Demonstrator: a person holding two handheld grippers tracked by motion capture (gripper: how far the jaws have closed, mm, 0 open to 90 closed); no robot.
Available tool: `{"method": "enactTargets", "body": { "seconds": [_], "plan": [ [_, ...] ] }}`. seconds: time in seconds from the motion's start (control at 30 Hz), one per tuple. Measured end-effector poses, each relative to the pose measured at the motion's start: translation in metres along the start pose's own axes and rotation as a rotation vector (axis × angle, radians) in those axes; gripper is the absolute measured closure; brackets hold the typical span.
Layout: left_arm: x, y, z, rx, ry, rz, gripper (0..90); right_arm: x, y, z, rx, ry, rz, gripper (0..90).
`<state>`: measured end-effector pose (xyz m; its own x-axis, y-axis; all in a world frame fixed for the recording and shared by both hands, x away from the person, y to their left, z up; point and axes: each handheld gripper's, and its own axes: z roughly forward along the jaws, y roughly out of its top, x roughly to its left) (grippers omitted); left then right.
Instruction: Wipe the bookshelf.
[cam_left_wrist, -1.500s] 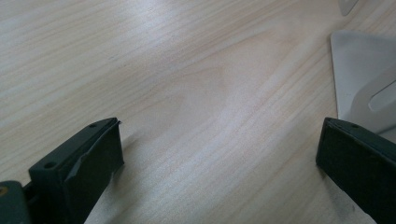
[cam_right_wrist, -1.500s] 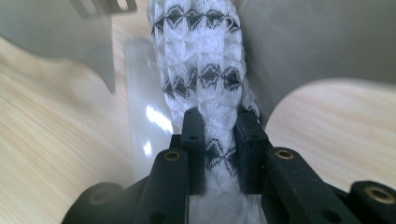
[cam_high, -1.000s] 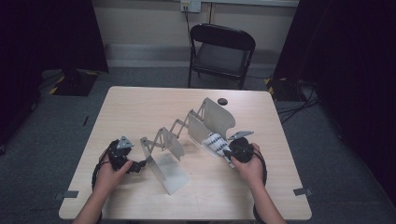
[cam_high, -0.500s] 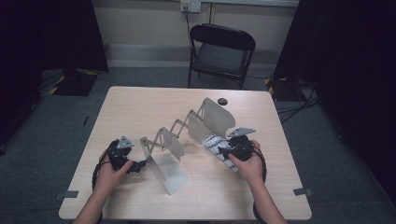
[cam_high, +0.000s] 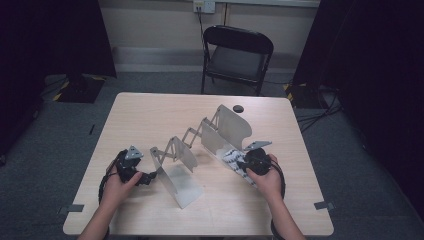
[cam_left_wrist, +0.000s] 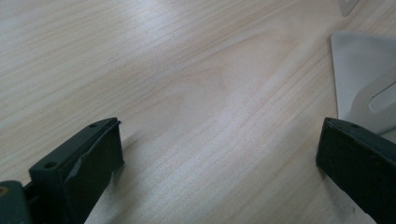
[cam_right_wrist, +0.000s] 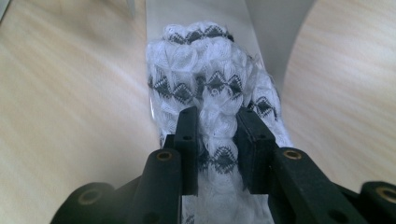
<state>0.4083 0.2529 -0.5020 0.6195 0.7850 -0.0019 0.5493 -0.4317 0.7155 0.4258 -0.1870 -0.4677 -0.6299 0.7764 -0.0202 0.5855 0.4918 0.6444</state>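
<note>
While right claw (cam_right_wrist: 215, 135) pinches knit cloth (cam_right_wrist: 212, 79) (no readable writing)

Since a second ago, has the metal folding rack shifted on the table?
No. In the high view the metal folding rack sits at the same spot relative to the small black disc and the table edges.

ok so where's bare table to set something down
Free: the table along its far-left edge, the far-right corner past the black disc, and the near edge between the forearms. Crowded: the middle, where the metal rack runs diagonally.
</note>
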Motion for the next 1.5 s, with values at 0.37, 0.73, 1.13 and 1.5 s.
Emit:
{"method": "enactTargets", "body": {
  "seconds": [0.37, 0.73, 1.13, 1.5],
  "plan": [
    [0.0, 0.0, 0.0, -0.001, 0.0, -0.001, 0.2, -0.005, -0.011, -0.027, -0.047, -0.001, 0.03, 51.0],
    [0.0, 0.0, 0.0, 0.0, 0.0, -0.001, 0.2, 0.005, -0.006, -0.002, -0.027, -0.001, -0.036, 68.5],
    [0.001, 0.001, 0.001, 0.001, 0.0, 0.004, 0.0, -0.008, -0.03, -0.034, -0.024, -0.005, 0.031, 59.0],
    [0.001, 0.001, 0.001, -0.001, 0.001, 0.002, 0.0, -0.017, 0.022, -0.035, -0.156, -0.014, 0.097, 58.0]
  ]
}}
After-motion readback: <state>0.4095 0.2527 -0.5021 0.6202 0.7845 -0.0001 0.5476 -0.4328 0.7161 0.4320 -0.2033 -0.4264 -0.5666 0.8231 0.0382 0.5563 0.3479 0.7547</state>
